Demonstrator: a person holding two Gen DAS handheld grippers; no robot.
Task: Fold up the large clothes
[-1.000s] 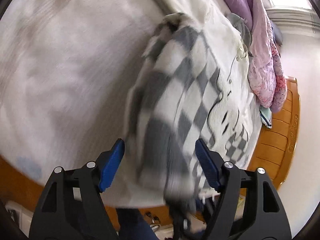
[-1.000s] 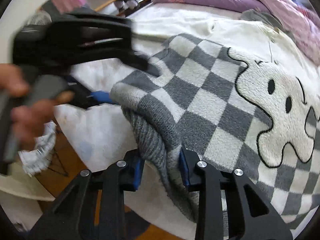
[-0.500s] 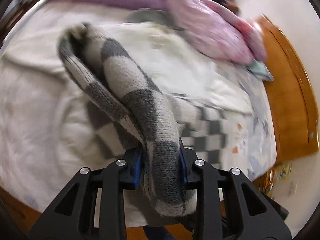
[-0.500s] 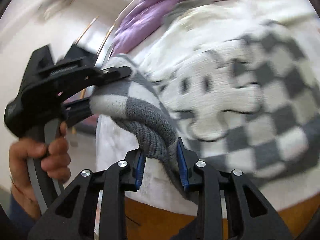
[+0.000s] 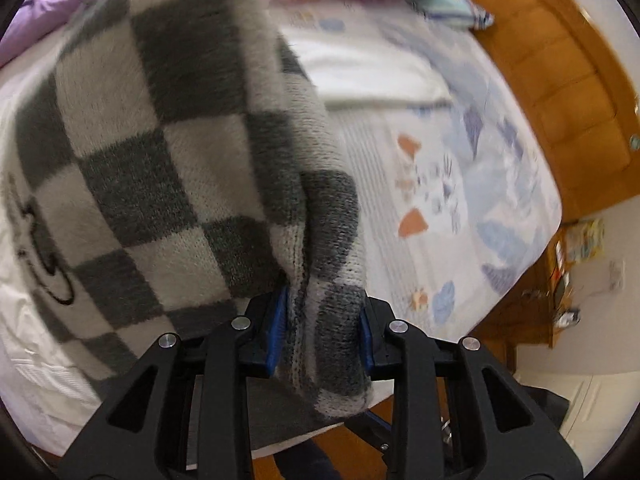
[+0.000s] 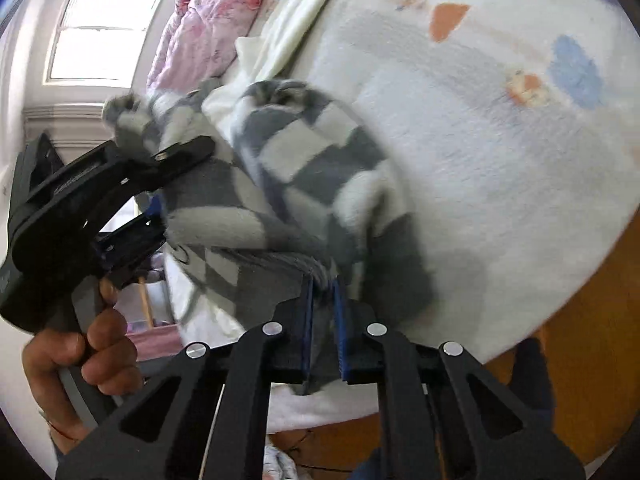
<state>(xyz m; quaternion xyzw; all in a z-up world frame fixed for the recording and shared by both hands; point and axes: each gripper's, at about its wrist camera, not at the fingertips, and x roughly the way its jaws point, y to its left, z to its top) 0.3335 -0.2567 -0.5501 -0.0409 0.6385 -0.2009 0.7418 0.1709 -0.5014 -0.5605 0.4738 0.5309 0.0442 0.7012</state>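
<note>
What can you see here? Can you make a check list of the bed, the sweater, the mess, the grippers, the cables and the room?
Surface: bed, patterned sheet.
Job's things: checked sweater, lifted, bunched between both grippers.
Clutter: pink quilt at the far side; white cloth beside it.
Grippers: left hand-held gripper shut on sweater; right hand-held gripper shut on sweater.
Cables: nothing seen.
Surroundings: wooden bed frame, window.

Each wrist camera looked forward between its own fingers, close above the white patterned bedsheet near the bed's foot edge; both shared the grey-and-white checkered knit sweater.
</note>
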